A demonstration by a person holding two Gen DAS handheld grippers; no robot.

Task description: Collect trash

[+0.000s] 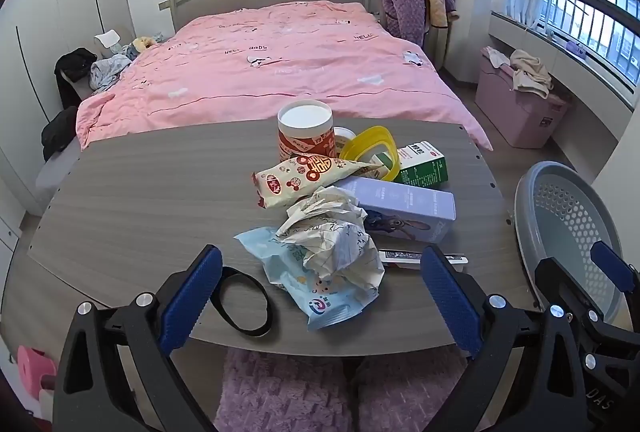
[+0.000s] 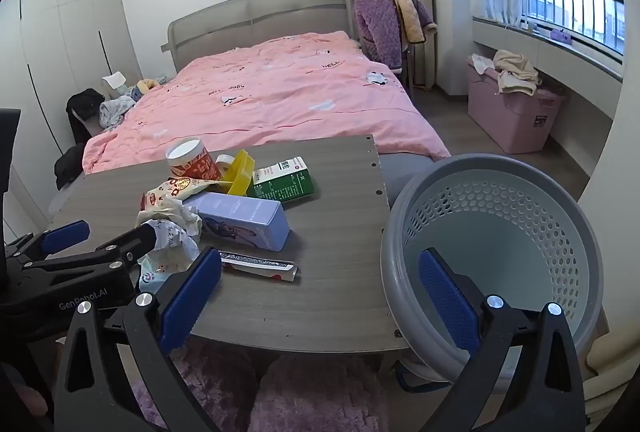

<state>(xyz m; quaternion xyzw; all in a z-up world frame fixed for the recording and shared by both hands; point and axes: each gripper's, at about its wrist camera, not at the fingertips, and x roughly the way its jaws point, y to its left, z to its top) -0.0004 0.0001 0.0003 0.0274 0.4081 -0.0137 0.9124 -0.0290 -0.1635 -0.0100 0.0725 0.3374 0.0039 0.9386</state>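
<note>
One littered table [image 1: 140,192], pink bed [image 1: 280,64] behind

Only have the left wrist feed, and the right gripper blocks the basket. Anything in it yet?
Observer: In the right wrist view, the part of the basket interior that shows holds no trash.
Operator: Right gripper open?
Observer: Yes. The right gripper is open and holds nothing. One finger is over the table, the other over the basket's mouth.
Operator: What's the strip behind my right finger?
Observer: A flattened wrapper with a red end, lying flat in front of the lilac box.
</note>
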